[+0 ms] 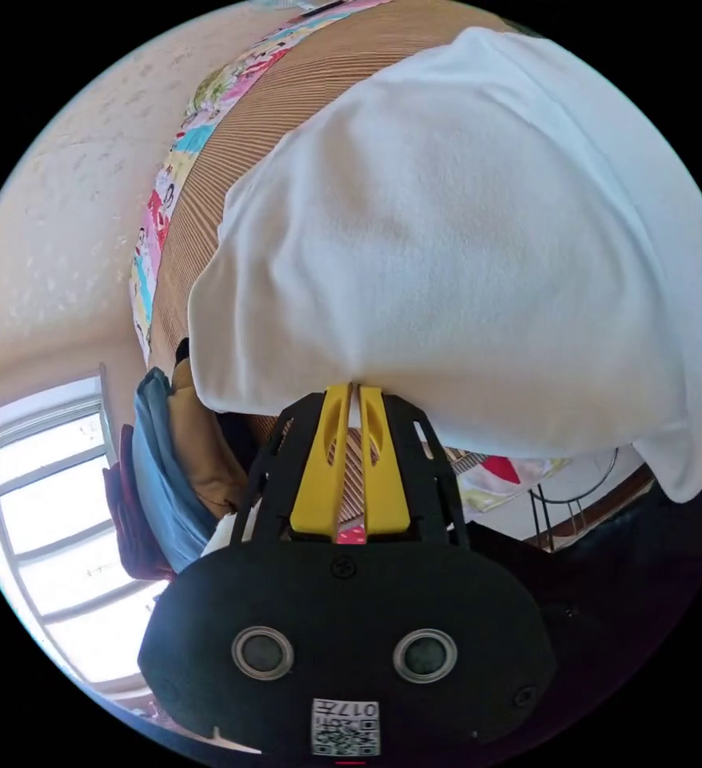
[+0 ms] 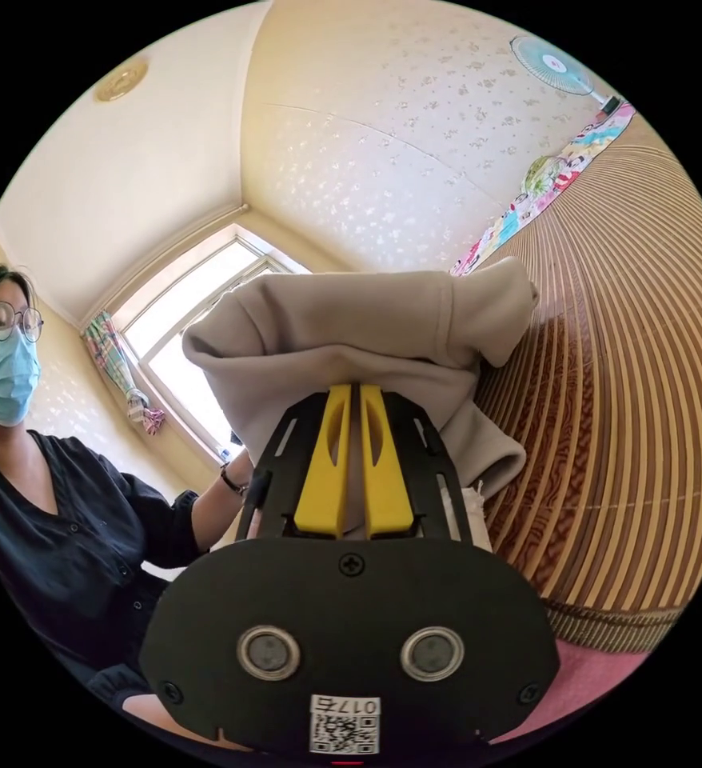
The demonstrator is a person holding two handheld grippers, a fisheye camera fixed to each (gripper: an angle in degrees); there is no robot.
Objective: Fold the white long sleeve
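Note:
The white long sleeve hangs as a broad smooth sheet over the striped mat in the left gripper view. My left gripper is shut on its lower edge, the yellow jaws pinching the cloth. In the right gripper view the same garment looks greyish against the light, bunched into rolled folds, one end resting on the mat. My right gripper is shut on that bunched cloth, which drapes around the jaws.
A pile of blue, tan and dark red clothes lies beside the mat, near a bright window. A colourful patterned sheet borders the mat. A person in a dark top stands at the left, and a fan sits far off.

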